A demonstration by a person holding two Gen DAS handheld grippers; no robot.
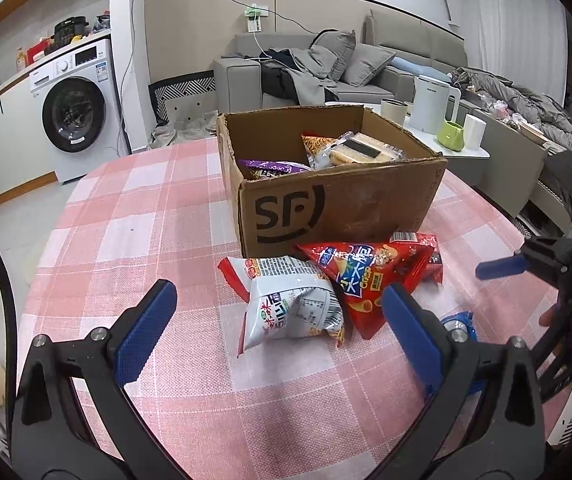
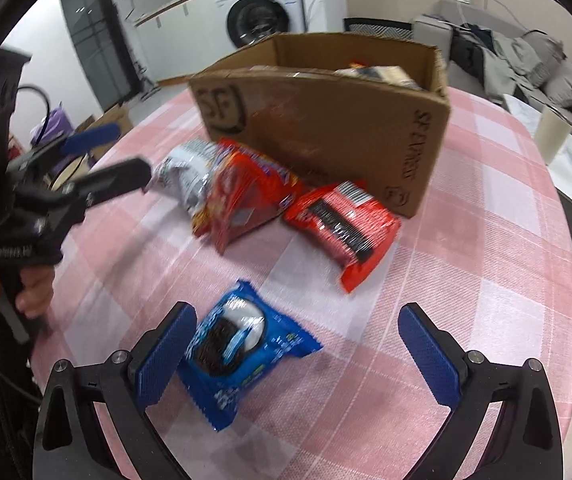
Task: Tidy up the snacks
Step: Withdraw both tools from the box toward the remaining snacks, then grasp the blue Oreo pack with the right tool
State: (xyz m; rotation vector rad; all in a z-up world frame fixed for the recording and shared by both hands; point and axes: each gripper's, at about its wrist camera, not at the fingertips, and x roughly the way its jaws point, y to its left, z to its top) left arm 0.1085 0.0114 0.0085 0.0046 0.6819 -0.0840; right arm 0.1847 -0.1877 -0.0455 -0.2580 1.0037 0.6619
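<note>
An open cardboard box (image 1: 333, 200) stands on the pink checked tablecloth (image 1: 126, 220) and holds several snack packs. In front of it lie a white snack bag (image 1: 291, 304) and a red triangular bag (image 1: 369, 280). My left gripper (image 1: 278, 332) is open, hovering just before the white bag. In the right wrist view a blue cookie pack (image 2: 242, 352) lies between the open right gripper (image 2: 297, 356) fingers, touching the left pad. A flat red pack (image 2: 341, 224) lies by the box (image 2: 325, 120) corner. The left gripper (image 2: 104, 156) shows at the left.
A side table beyond the box carries a white kettle (image 1: 431, 104) and a green cup (image 1: 451, 134). A grey sofa (image 1: 345, 68) and a washing machine (image 1: 78, 112) stand behind. A hand (image 2: 34, 288) holds the left gripper's handle. The round table's edge curves off at left.
</note>
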